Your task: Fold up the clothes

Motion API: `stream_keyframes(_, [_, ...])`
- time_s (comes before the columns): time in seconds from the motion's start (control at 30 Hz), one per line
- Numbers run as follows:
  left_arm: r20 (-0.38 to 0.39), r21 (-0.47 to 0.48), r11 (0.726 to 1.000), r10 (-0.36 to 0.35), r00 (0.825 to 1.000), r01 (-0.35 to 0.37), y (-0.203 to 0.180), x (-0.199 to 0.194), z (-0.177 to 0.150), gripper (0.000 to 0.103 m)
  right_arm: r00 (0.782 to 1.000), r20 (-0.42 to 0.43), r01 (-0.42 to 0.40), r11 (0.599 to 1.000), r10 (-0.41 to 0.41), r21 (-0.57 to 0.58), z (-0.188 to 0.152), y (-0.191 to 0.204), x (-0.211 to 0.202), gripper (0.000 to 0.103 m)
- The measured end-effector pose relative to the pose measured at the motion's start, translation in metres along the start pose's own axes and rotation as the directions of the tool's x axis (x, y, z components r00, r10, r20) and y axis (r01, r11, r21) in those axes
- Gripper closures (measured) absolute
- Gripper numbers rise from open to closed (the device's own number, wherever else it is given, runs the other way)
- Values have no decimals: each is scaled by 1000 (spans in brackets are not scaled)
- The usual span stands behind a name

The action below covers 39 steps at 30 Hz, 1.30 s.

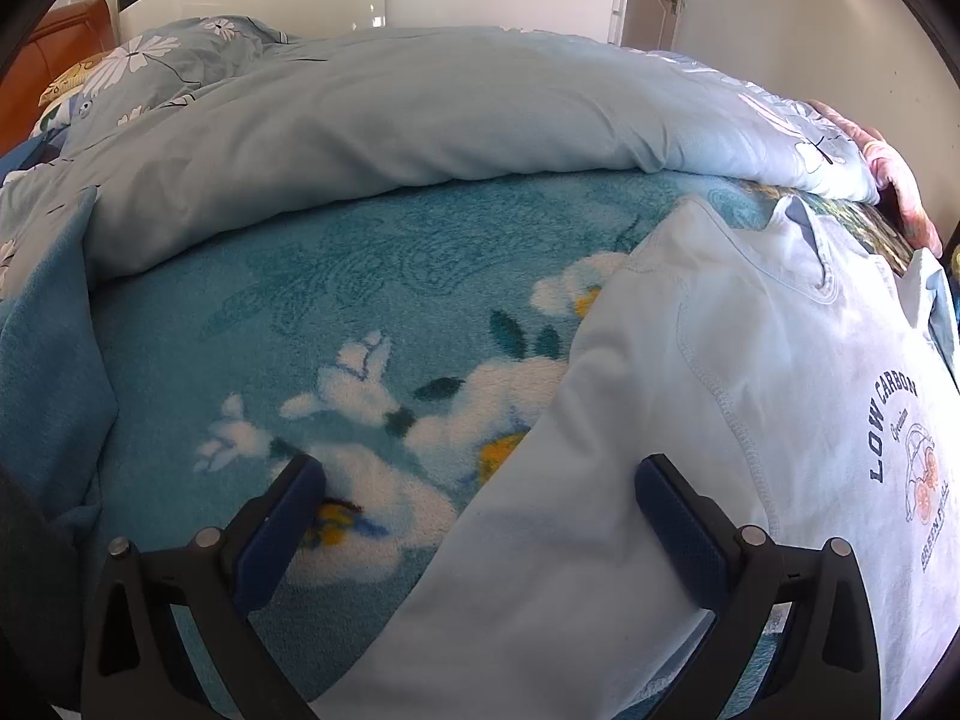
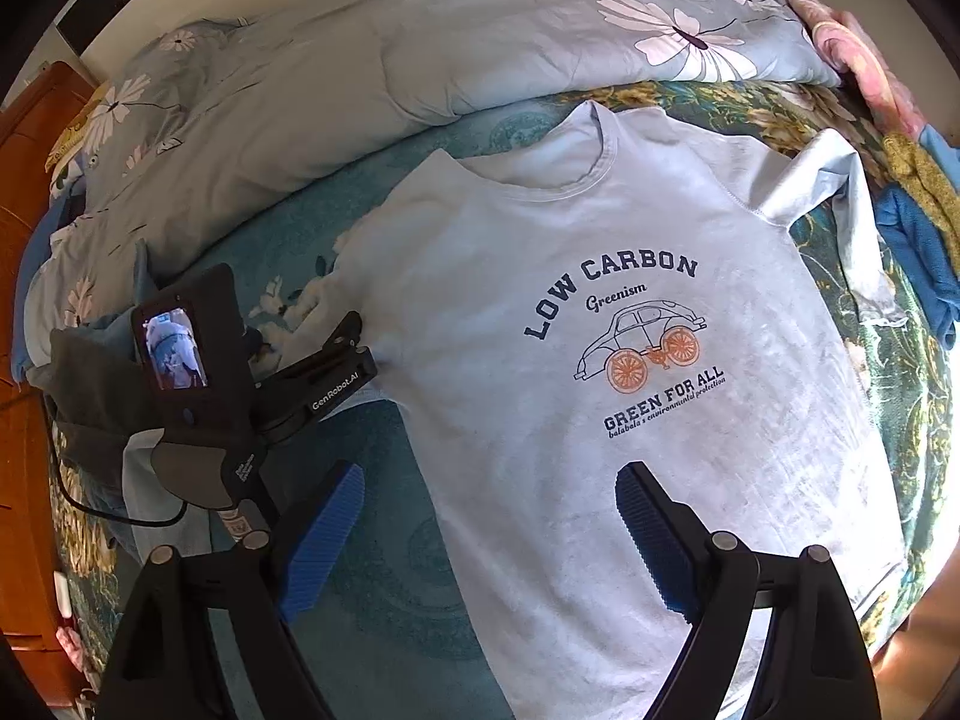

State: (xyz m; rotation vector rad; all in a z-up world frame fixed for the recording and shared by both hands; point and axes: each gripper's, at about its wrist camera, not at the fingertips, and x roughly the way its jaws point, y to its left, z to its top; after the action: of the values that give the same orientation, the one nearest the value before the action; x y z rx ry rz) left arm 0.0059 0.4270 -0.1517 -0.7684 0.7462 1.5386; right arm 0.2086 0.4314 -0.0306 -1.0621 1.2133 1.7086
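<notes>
A pale blue T-shirt (image 2: 540,312) printed "LOW CARBON" lies face up and spread flat on a teal flowered blanket (image 2: 396,570). In the left wrist view its sleeve (image 1: 600,420) runs down between my fingers. My left gripper (image 1: 480,480) stands wide open over that sleeve, one pad above the blanket (image 1: 300,330) and the other above the cloth, neither pressing. My right gripper (image 2: 492,510) is open low over the shirt's lower left side, with nothing held. The left gripper's body (image 2: 324,372) shows beside the shirt's left sleeve in the right wrist view.
A light blue duvet (image 1: 420,120) with white flowers is bunched along the far side of the bed. A wooden headboard (image 2: 24,180) stands at the left. Pink fabric (image 2: 864,60) and a blue cloth (image 2: 918,258) lie at the right edge.
</notes>
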Motion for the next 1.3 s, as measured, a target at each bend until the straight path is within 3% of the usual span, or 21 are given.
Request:
stream_keyframes(0.33, [2, -7, 1000, -2, 1000, 2, 4, -3, -8, 0, 998, -52, 46, 998, -44, 46, -10, -6, 4, 15])
stream_keyframes(0.57, [3, -14, 1000, -4, 1000, 4, 11, -5, -14, 0, 997, -73, 39, 999, -37, 25, -14, 10, 3, 14])
stream_keyframes(0.87, [4, -21, 1000, -6, 1000, 6, 16, -6, -22, 0, 988, -151, -20, 995, 35, 102, -24, 4, 23, 14])
stream_keyframes(1.03, [7, -35, 999, -10, 1000, 10, 10, -2, -23, 0, 983, -179, -3, 990, 29, 140, -34, -4, 35, 14])
stream_keyframes(1.23, [8, -40, 999, -12, 1000, 12, 14, -4, -27, 0, 987, -153, -12, 985, 39, 174, -39, -13, 27, 14])
stream_keyframes(1.3, [8, -41, 999, -12, 1000, 12, 14, -4, -28, 0, 991, -136, 23, 976, 7, 215, -42, -16, 31, 14])
